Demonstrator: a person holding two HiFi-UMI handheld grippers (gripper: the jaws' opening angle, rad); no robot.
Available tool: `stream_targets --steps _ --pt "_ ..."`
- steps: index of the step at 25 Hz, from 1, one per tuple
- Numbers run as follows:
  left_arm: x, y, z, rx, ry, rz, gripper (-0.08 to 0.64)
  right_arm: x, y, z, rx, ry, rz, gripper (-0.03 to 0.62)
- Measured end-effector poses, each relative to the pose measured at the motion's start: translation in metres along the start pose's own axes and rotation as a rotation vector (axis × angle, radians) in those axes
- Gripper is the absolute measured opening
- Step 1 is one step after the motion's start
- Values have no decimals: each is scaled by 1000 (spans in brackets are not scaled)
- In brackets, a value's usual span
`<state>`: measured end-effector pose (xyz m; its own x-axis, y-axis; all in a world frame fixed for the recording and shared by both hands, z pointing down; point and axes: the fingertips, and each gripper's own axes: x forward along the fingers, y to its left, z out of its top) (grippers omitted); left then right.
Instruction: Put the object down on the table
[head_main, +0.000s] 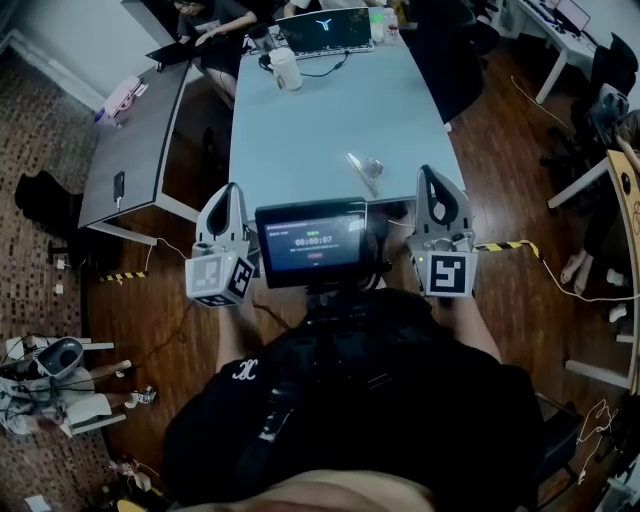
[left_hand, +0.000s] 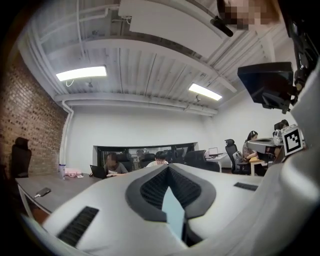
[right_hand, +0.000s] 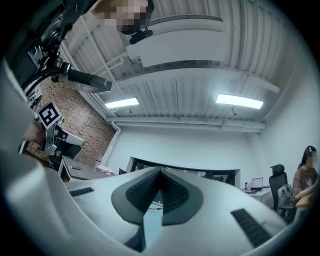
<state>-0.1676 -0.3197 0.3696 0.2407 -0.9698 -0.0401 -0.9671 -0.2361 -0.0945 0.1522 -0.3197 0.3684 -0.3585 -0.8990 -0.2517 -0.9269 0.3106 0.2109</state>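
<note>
A small shiny metal object (head_main: 365, 168), like a spoon, lies on the pale blue table (head_main: 330, 120) near its front edge, between the two grippers and touching neither. My left gripper (head_main: 232, 189) is held upright at the table's front left, jaws together with nothing in them; in the left gripper view its tips (left_hand: 168, 168) meet. My right gripper (head_main: 428, 173) stands upright at the front right, just right of the metal object, also shut and empty. In the right gripper view its tips (right_hand: 160, 171) touch. Both gripper cameras look up toward the ceiling and the far wall.
A laptop (head_main: 322, 30) and a white cup (head_main: 285, 68) stand at the table's far end, where a person sits. A grey desk (head_main: 135, 140) with a phone (head_main: 119, 186) is to the left. A small screen (head_main: 312, 240) hangs between the grippers. Dark chairs (head_main: 450, 70) flank the right side.
</note>
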Motion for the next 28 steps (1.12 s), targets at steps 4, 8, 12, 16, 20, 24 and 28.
stream_targets --steps 4,8,12,16,20,24,28 --pt "-84 0 -7 9 -1 -4 -2 -66 45 27 25 -9 -3 -21" --pt "-180 0 -28 -22 36 -13 -2 -146 102 54 41 -4 5 -22" --pt "-258 -19 -31 -8 65 -41 -2 -211 124 90 52 -51 -20 -23" --pt "-323 -35 -19 40 58 -23 -2 -262 132 112 49 -42 -19 -23" --pt "-355 -40 -11 12 52 -9 -2 -285 132 132 50 -69 -30 -23" --pt "-358 -55 -7 9 52 -8 -2 -298 125 131 56 -58 -16 -21" --pt "-357 -54 4 -15 37 -10 -2 -299 131 137 50 -38 13 -23"
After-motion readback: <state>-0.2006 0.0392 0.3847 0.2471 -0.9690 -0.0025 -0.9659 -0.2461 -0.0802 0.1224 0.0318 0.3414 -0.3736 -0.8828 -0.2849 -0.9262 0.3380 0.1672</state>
